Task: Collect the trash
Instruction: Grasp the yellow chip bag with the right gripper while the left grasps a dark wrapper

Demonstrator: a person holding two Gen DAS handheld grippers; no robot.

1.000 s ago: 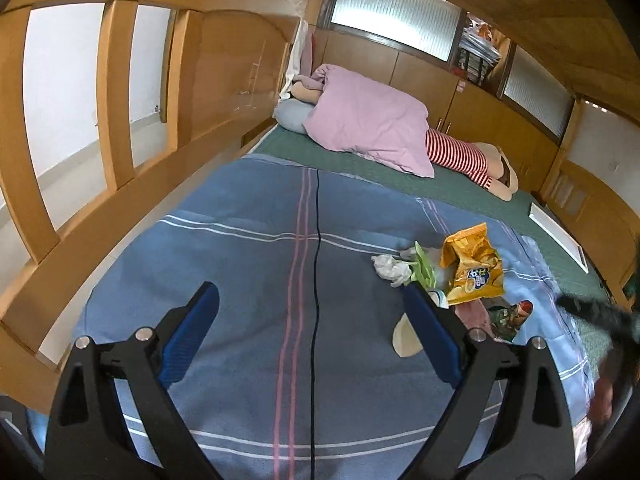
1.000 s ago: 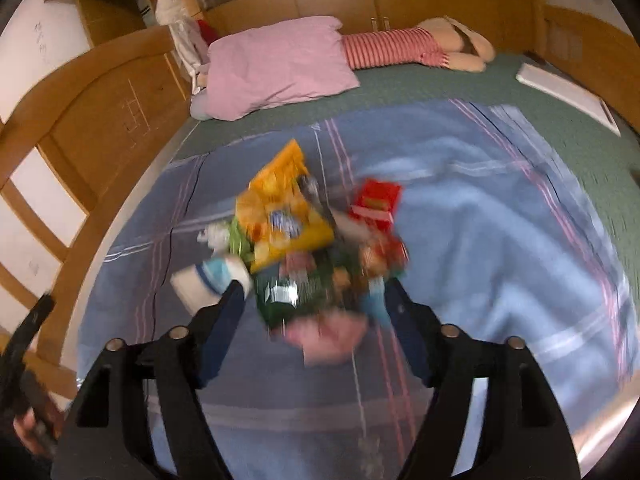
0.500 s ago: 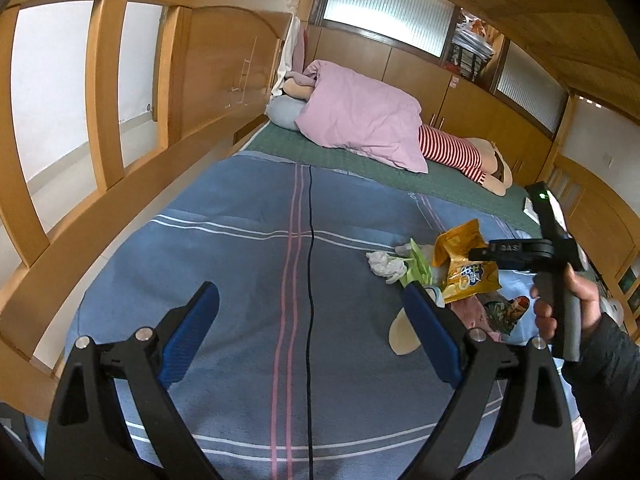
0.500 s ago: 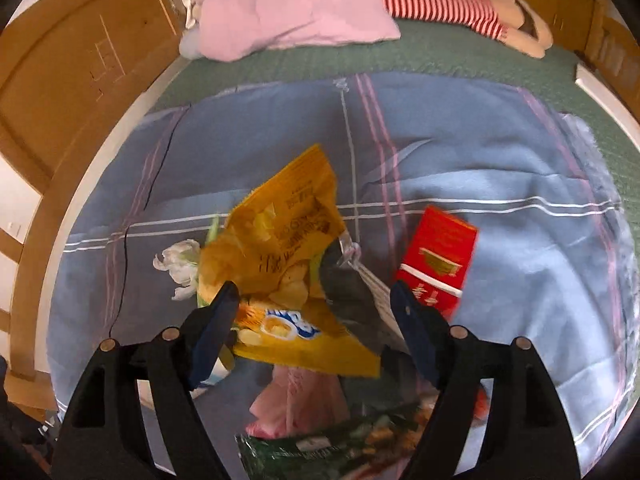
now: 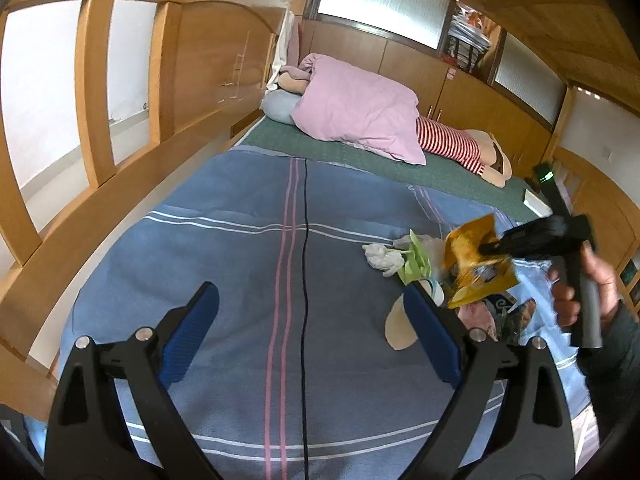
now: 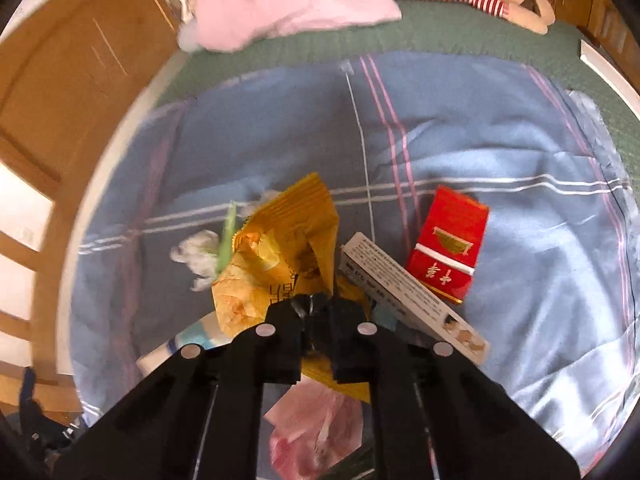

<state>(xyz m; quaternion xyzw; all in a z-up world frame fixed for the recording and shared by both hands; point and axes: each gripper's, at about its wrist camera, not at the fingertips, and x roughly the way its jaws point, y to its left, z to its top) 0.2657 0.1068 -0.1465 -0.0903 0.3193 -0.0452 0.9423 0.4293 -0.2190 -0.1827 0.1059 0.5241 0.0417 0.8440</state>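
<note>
Pinching the crinkled yellow foil snack bag (image 6: 280, 248) in my right gripper (image 6: 314, 304), left gripper (image 5: 312, 332) spread empty; the thin foil could tear or slip free when lifted.

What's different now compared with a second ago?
The right gripper swung in over the trash pile and its jaws have just closed on the yellow snack bag, which now looks lifted. The left gripper stayed open and still; the red packet and white tissue lie as before.
</note>
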